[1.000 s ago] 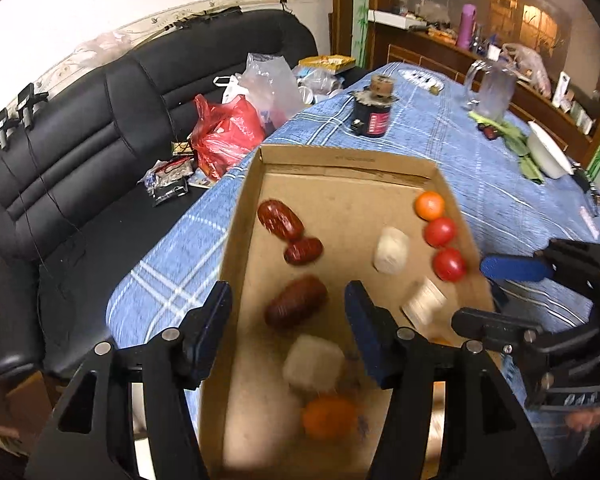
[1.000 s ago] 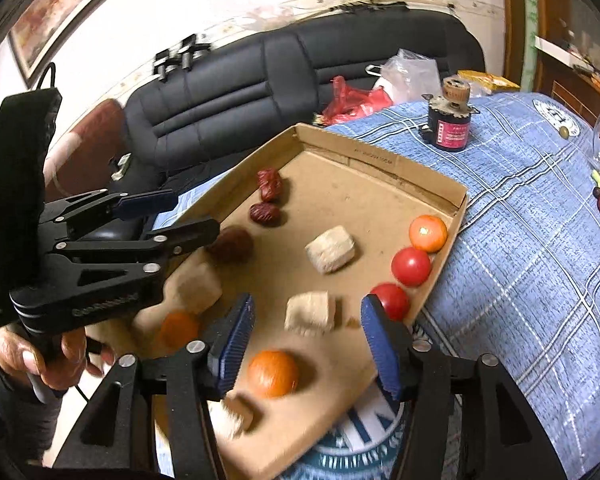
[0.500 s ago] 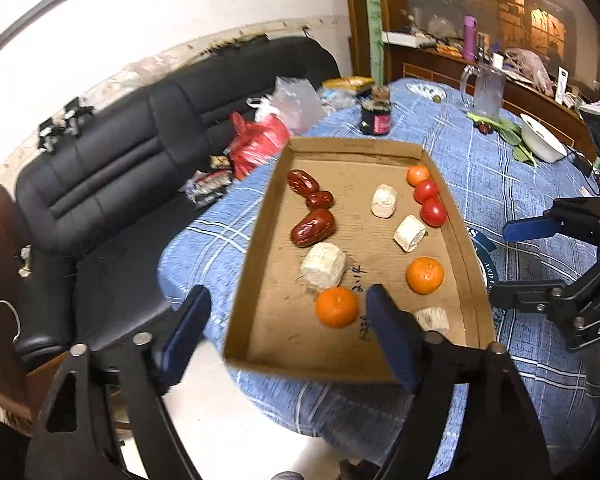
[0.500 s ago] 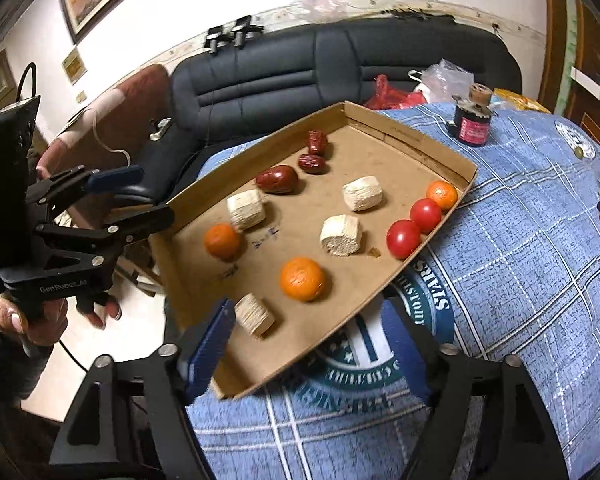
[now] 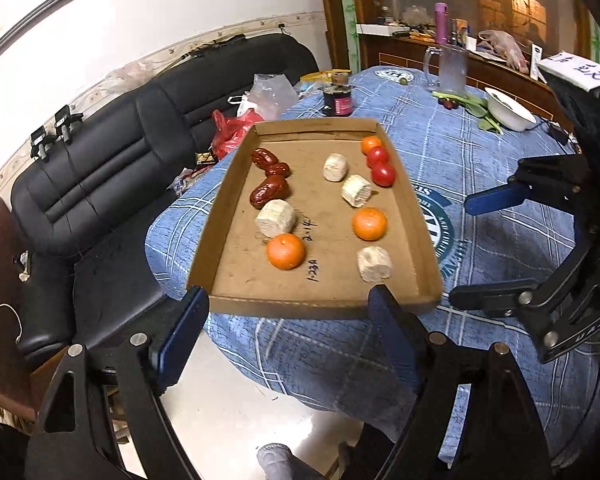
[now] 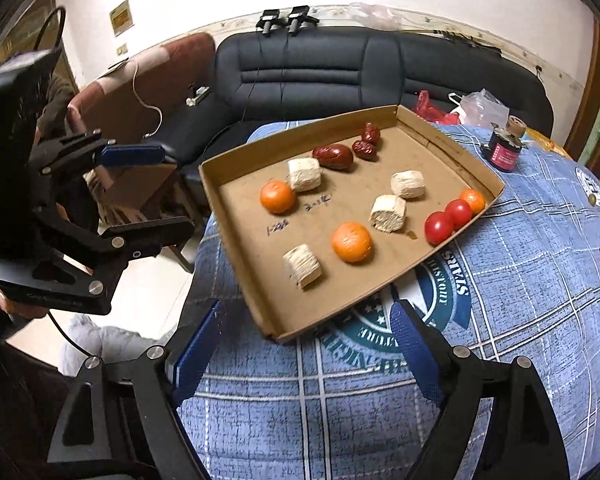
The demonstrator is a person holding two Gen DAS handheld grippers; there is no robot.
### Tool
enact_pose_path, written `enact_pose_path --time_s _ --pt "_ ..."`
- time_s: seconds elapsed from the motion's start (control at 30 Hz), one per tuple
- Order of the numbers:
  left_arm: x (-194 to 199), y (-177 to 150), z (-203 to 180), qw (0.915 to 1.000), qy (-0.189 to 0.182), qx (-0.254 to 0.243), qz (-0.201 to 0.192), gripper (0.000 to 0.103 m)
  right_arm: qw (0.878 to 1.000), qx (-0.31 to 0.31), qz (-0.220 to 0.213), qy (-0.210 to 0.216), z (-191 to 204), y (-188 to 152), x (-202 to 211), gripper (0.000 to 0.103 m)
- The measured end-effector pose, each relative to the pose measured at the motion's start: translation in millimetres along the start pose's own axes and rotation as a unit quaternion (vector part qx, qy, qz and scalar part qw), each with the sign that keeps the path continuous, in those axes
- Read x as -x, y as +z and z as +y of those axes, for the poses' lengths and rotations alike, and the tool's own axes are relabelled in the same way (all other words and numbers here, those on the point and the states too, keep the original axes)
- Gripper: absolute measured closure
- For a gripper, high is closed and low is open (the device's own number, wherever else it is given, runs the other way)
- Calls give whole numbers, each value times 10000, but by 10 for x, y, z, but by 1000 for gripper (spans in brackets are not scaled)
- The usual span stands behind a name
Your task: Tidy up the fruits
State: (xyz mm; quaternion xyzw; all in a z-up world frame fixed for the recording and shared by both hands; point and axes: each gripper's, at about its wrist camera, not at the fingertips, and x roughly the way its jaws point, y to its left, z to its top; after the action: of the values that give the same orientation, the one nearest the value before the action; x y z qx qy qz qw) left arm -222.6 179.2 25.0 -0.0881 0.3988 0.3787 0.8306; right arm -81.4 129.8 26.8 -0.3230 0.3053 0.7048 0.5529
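A shallow cardboard tray [image 5: 224, 196] [image 6: 236, 248] lies on the blue checked tablecloth. In it are three red dates [image 5: 269, 193] [image 6: 333, 156], two cherry tomatoes [image 5: 382, 174] [image 6: 438, 225], a small orange beside them [image 5: 370, 144] [image 6: 472, 200], two bigger oranges [image 5: 286, 251] [image 6: 351, 242] and several pale cut cylinders [image 5: 275, 218] [image 6: 302, 266]. My left gripper [image 5: 288, 332] is open and empty, just short of the tray's near edge. My right gripper [image 6: 304, 340] is open and empty, over the cloth near the tray's corner. Each gripper shows in the other's view [image 5: 496, 248] [image 6: 144, 192].
A dark jar [image 5: 338, 101] [image 6: 505, 151] stands beyond the tray. A glass mug [image 5: 451, 69], greens and a white bowl [image 5: 508, 111] lie at the far right. A black sofa [image 5: 112, 152] with plastic bags [image 5: 236, 132] runs along the table's left side. Floor lies below the table edge.
Both grippers have pulled back from over the tray toward me and up. The whole tray now lies ahead of the fingertips. Both stay open and empty.
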Motion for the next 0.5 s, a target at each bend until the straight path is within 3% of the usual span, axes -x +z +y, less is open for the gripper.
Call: enact_pose_path --time_s 0.5 --pt "74 -13 -2 9996 -248 132 34 21 10000 -39 -30 -5 -28 -50 0 18"
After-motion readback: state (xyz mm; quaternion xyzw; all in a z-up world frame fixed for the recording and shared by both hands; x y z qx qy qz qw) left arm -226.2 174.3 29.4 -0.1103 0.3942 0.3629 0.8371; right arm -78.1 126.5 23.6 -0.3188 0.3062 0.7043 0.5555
